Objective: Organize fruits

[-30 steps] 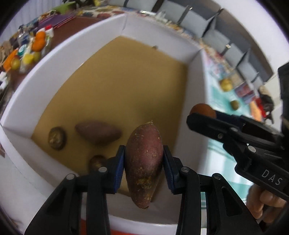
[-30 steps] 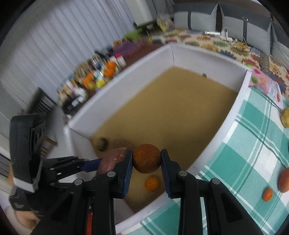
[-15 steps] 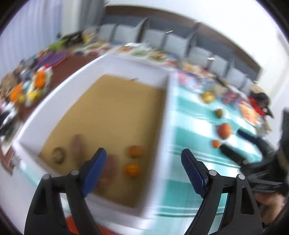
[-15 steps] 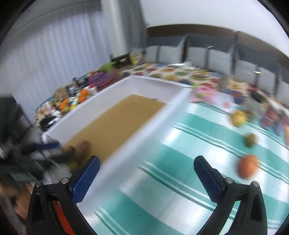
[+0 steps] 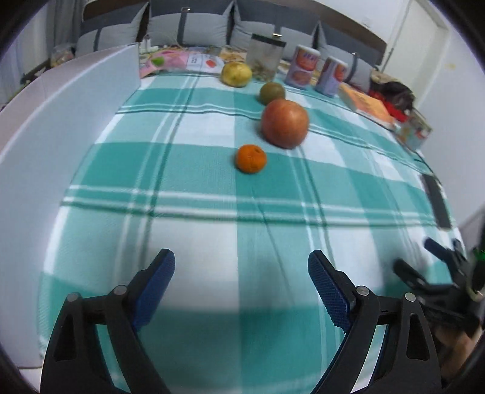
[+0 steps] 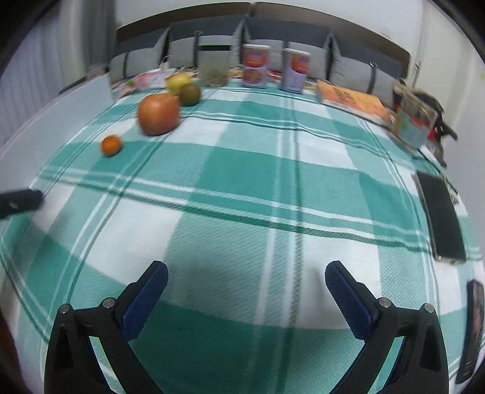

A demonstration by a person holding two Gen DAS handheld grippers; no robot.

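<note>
Left wrist: tangerine [image 5: 251, 158] lies well beyond opening left tool [image 5: 241, 286].

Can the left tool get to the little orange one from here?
Probably yes. The left tool has its jaws opening with nothing between them, and only bare checked cloth lies between it and the small orange fruit, which sits apart from the big reddish fruit.

Left tool [image 5: 241, 283] opening, right tool [image 6: 246, 286] wide, empty

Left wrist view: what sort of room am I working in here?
Probably a home living room: a table under a teal-and-white checked cloth, a row of grey sofa cushions behind it, and printed snack canisters beside loose fruit.
</note>
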